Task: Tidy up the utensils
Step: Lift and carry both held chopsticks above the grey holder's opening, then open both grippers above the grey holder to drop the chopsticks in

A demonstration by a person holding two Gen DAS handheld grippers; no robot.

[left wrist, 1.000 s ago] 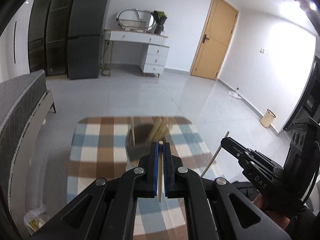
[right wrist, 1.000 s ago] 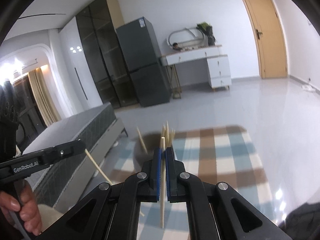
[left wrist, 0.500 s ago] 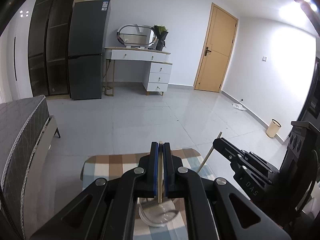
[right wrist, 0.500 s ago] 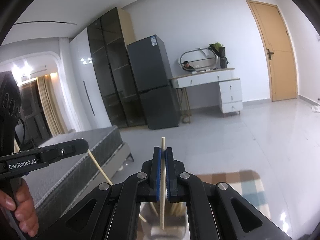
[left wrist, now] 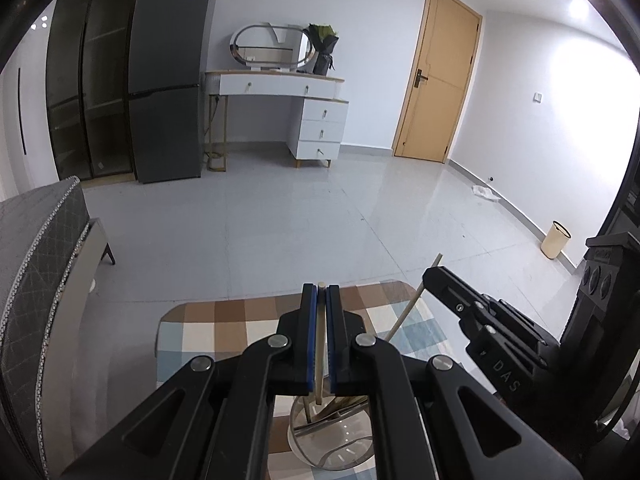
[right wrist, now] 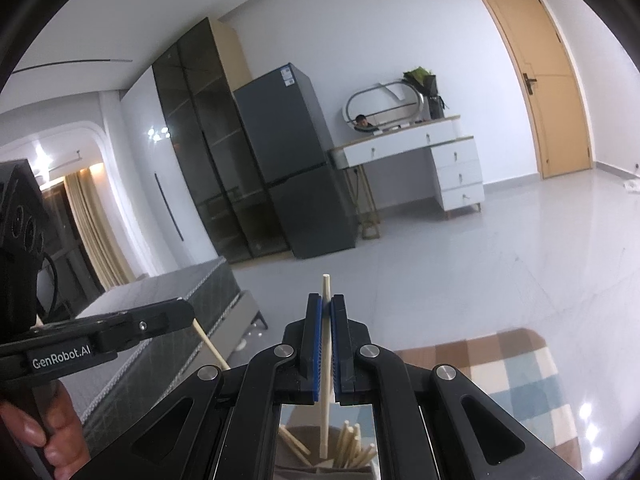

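Each clenched on one upright chopstick, the left gripper (left wrist: 319,300) and right gripper (right wrist: 326,312) hang above the divided holder (left wrist: 332,436), presumably poised to drop them in.

My left gripper (left wrist: 319,296) and right gripper (right wrist: 327,308) both point slightly downward, fingers (left wrist: 307,320) clamped on a chopstick (right wrist: 326,344) each; my hand (right wrist: 48,436) grips the left handle.
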